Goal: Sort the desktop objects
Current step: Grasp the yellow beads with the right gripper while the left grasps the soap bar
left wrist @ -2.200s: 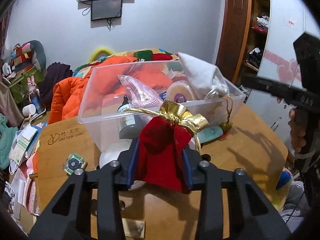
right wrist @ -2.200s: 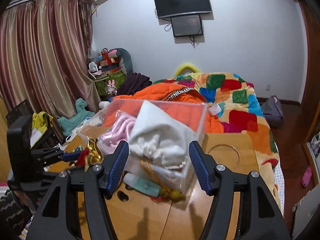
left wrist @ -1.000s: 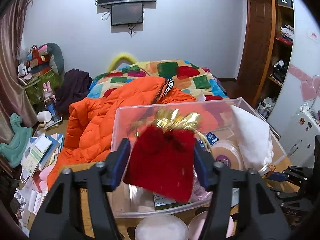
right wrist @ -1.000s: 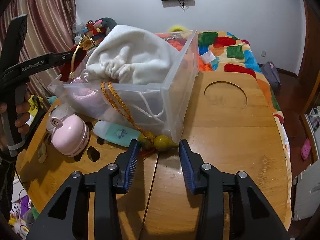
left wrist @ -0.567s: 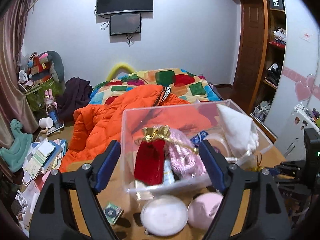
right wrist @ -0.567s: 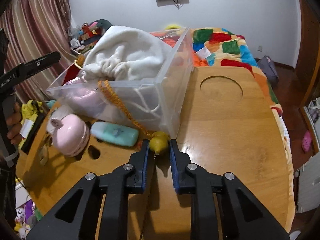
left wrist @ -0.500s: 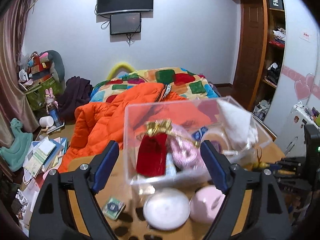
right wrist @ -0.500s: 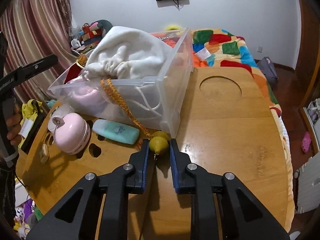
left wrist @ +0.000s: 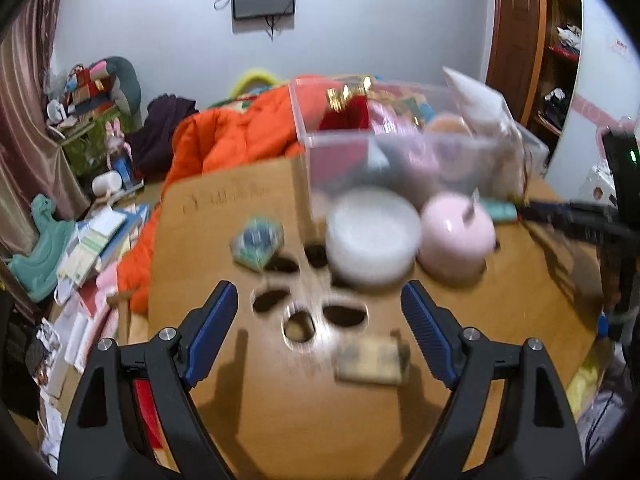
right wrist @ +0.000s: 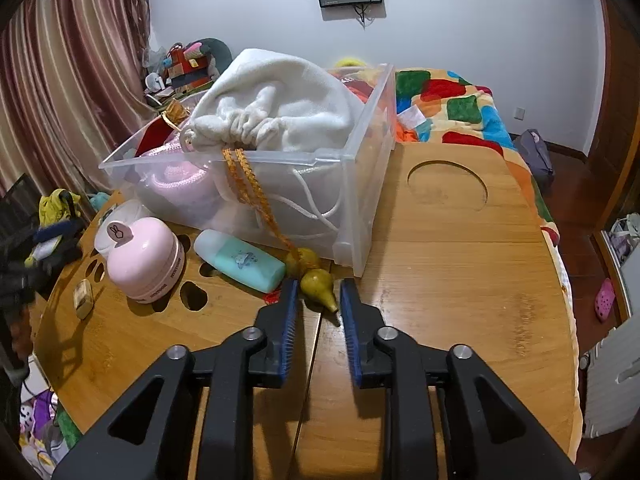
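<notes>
Straddling the gourd charm [right wrist: 318,282] beside the bin [right wrist: 360,184], the half-open right gripper [right wrist: 316,292] is being readied for closing, while the left gripper [left wrist: 318,304] is being held wide open.

A round wooden table [right wrist: 460,264] with cut-out holes carries everything. A clear plastic bin [right wrist: 360,200] sits on it toward the far side. Just in front of the bin lie a teal bottle [right wrist: 240,261] on its side, a yellow gourd charm [right wrist: 318,282], a pink round case [right wrist: 146,260] and a white round tin [left wrist: 372,236]. A small patterned packet [left wrist: 257,240] and a tan block [left wrist: 370,362] rest nearer the holes.
</notes>
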`<state>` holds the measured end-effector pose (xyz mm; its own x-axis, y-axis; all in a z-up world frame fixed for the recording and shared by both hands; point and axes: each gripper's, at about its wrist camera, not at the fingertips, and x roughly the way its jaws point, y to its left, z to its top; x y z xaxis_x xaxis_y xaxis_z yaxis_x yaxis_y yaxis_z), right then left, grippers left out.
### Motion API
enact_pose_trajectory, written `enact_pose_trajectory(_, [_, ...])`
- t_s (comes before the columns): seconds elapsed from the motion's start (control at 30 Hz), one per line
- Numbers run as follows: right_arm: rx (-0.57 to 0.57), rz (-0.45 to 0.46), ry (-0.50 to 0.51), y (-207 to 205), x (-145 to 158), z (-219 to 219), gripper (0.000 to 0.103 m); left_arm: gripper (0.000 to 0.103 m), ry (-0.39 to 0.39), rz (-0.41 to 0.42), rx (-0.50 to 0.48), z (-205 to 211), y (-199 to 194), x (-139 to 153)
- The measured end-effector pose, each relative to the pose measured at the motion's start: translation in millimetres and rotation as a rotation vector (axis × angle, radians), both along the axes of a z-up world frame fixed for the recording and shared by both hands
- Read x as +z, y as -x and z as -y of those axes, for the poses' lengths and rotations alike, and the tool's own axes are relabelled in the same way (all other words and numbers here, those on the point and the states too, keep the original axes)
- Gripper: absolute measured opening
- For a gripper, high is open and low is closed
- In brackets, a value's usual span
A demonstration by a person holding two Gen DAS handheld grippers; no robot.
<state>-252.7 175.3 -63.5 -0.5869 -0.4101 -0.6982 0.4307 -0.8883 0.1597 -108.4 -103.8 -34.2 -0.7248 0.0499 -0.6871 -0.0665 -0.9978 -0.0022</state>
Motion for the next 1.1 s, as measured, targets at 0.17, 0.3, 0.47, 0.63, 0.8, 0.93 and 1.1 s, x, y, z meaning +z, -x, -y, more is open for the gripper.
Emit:
enact_pose_trajectory(0.17, [-0.004, -0.003, 0.012, 4.6, -0.4, 1.5, 0.026, 0.084, 0.004, 0.017, -0.025, -8.9, -12.1, -11.0])
enact_pose_trajectory(0.3, [0.003, -0.019, 0.000, 3.8, -0.8, 6.2, 0.026, 0.084, 0.004, 0.023, -0.039, -14.9, -15.6, -16.0])
enact_pose_trajectory(0.47, [0.024, -0.043, -0.042, 1.1, -2.5, 16.0, 0.026, 0.076, 0.025, 0.020, -0.051, -22.3, -20.5, -20.9])
enact_pose_trajectory(0.63, [0.004, -0.062, -0.042, -3.5, -1.7, 13.1, 0.016, 0.061, 0.017, -0.001, -0.047, -22.7, -23.7, -22.2])
enact_pose_trajectory(0.8, [0.014, -0.056, 0.023, -13.4, 4.2, 2.9, 0.016, 0.040, 0.009, -0.013, -0.055, -25.4, -26.6, -20.9])
enact_pose_trajectory(0.93, [0.046, -0.049, 0.091, -26.2, 12.3, -1.7, 0.016, 0.040, -0.012, -0.014, -0.053, -27.0, -29.8, -20.3])
enact_pose_trajectory(1.1, [0.092, -0.051, 0.150, -40.2, 22.5, 1.5, 0.016, 0.040, -0.023, -0.040, -0.044, -27.8, -37.6, -12.5])
